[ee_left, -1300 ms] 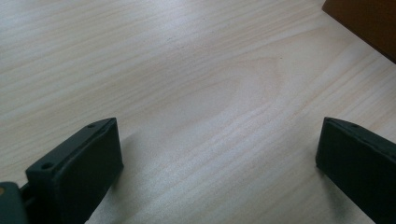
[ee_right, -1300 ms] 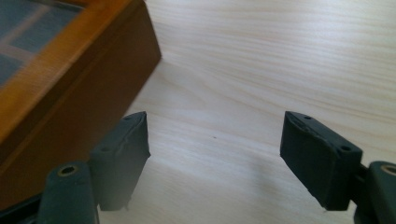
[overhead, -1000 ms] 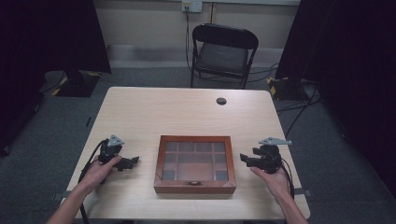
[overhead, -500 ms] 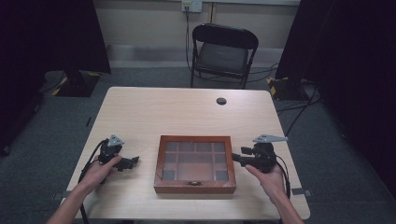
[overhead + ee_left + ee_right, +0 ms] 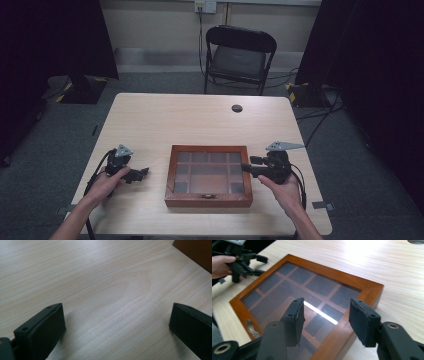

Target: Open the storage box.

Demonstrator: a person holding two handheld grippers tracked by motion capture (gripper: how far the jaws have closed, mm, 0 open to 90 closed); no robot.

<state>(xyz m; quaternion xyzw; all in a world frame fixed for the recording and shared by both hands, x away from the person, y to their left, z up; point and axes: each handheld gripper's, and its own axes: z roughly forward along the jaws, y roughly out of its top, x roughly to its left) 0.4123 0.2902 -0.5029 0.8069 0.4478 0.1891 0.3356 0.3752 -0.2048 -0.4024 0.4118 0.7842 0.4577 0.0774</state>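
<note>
A shallow wooden box (image 5: 207, 201) with a glass lid over dark compartments lies closed at the table's front middle. My right gripper (image 5: 246, 169) hovers over the box's right rim and points left across it. In the right gripper view its jaws (image 5: 325, 317) stand partly apart above the rim (image 5: 367, 287) and the glass. They have just been closing, and nothing is pressed between them. My left gripper (image 5: 142, 174) rests on the table left of the box. Its jaws (image 5: 117, 322) are wide apart over bare wood, with a box corner (image 5: 197, 250) ahead.
A small metal latch (image 5: 252, 327) sits on the box's front side. A black round grommet (image 5: 237, 108) is set in the table (image 5: 150, 120) toward the back. A black folding chair (image 5: 240, 52) stands behind the table. Cables trail from both grippers toward the front edge.
My right gripper has risen and moved left from beside the box to over its right rim, and its jaws have narrowed. The left gripper has kept still.
</note>
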